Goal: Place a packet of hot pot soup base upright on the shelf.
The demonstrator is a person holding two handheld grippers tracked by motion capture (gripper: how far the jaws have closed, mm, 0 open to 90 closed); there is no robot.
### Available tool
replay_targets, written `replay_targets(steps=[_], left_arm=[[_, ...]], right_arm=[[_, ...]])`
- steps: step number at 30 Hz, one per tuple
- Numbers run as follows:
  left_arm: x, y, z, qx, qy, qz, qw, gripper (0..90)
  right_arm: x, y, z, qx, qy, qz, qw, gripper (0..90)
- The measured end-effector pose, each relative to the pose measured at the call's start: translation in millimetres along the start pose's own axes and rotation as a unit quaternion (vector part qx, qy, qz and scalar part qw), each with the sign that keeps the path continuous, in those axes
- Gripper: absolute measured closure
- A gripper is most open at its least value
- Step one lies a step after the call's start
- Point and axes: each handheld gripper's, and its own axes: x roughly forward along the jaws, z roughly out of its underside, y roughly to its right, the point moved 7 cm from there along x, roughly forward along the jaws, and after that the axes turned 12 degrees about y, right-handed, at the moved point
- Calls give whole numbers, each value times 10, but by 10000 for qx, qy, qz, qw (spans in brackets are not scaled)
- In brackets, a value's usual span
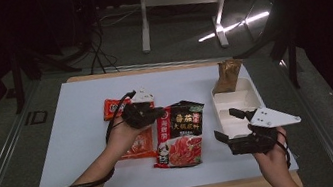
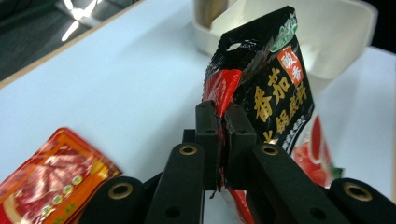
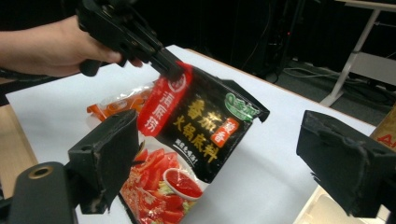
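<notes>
Nearest to me, at about five o'clock on the table [image 1: 75,138], my right gripper [image 1: 232,123] hangs with its jaws spread wide and nothing between them, over the near end of the white tray [image 1: 250,91]. At nine o'clock from it my left gripper [image 1: 159,110] is clamped tight on the top edge of the black and red sauce packet [image 1: 182,132], whose upper end is lifted while the lower end looks to rest on the table, between the tray and the orange packet [image 1: 137,141]. I judge this the carrying step: packet picked, tray next. I should swing it toward three o'clock, hold it over a free compartment, and only then loosen my grip.
</notes>
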Motion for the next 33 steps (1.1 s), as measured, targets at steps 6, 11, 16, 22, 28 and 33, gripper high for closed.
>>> replay_targets(steps=[6, 11, 16, 22, 28, 33], left_arm=[[-98, 124, -82, -18, 244, 248, 9994, 871], [-149, 223, -155, 15, 399, 327, 9987, 871], [-197, 280, -253, 70, 615, 289, 9977, 870], [-262, 319, -402, -91, 938, 474, 9944, 871], [-276, 394, -511, -377, 1314, 745, 9878, 870], [-276, 467, -550, -357, 1482, 877, 9844, 870]], right_arm=[[-31, -14, 16, 40, -269, 117, 9996, 102], [-13, -59, 20, -20, -193, 190, 9996, 102], [18, -43, 19, 115, -199, 199, 9995, 140], [90, 37, -26, 279, -171, 192, 9993, 207], [186, 73, -112, 345, -133, 43, 9993, 380], [202, 57, -167, 432, -63, -76, 9990, 567]])
